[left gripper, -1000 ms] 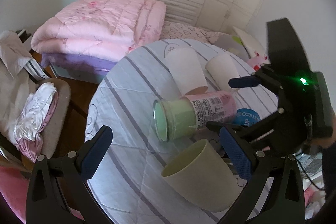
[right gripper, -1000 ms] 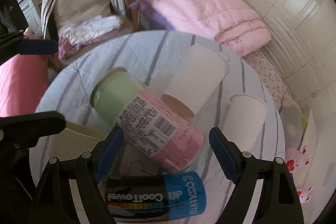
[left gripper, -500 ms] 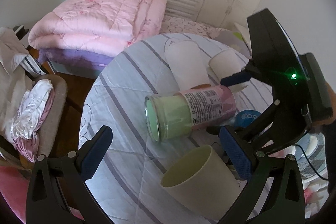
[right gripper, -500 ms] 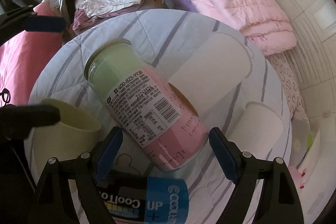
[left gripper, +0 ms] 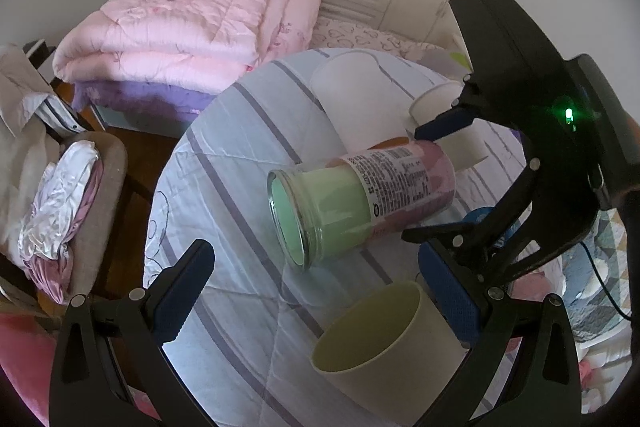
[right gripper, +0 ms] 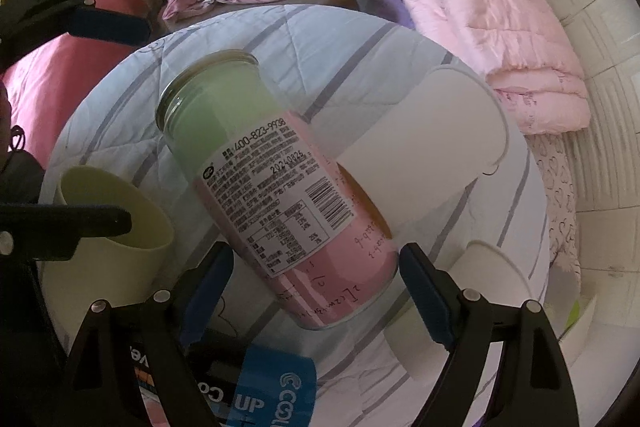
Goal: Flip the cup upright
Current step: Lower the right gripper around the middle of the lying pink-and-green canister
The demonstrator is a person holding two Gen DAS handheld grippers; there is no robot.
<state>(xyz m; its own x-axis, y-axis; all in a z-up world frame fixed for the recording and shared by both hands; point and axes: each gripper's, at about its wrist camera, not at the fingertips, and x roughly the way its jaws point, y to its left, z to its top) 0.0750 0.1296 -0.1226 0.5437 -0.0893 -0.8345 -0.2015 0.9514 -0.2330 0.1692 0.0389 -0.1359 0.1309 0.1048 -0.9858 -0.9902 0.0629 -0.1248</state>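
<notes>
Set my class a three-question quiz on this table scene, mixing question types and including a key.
1. True or false: the labelled jar stands upright on the striped table.
2. Multiple choice: the right tool is A) shut on a paper cup, B) open, astride the jar's pink end, C) above the bed.
3. How many white paper cups lie on the table?
Key: 1 false, it lies on its side; 2 B; 3 two.

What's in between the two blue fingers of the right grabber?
The pink end of the lying glass jar sits between the open right gripper's fingers, seen in the right wrist view.
</notes>
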